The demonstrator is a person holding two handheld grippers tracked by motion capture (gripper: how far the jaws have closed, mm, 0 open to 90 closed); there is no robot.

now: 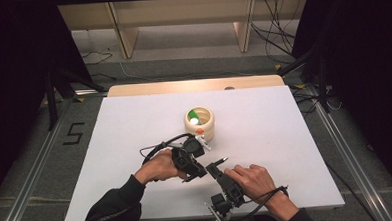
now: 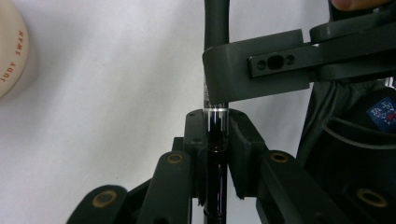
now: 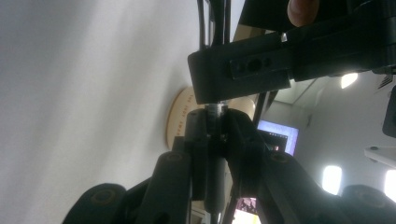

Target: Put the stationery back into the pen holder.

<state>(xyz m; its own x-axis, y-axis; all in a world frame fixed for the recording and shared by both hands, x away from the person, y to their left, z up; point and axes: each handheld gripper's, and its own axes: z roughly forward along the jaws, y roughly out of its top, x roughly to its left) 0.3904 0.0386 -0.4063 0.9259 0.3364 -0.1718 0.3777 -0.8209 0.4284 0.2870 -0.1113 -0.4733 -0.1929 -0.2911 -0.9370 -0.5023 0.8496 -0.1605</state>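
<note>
Bright overhead light washes out the white table (image 1: 135, 143), surroundings fall dark, and close claw parts blur.

This looks like a lab or recording room set up for handling trials, not a home. A wooden table (image 1: 195, 85) covered by a plain white sheet (image 1: 134, 123) stands on grey carpet between metal floor rails (image 1: 31, 172), with a black tape mark (image 1: 74, 134) stuck to the carpet off its left edge. Loose cables (image 1: 275, 32) trail over the floor beyond the far edge, dark stand legs (image 1: 50, 92) rise at both far corners, and bare pale wooden shelving (image 1: 180, 16) lines the back.
</note>
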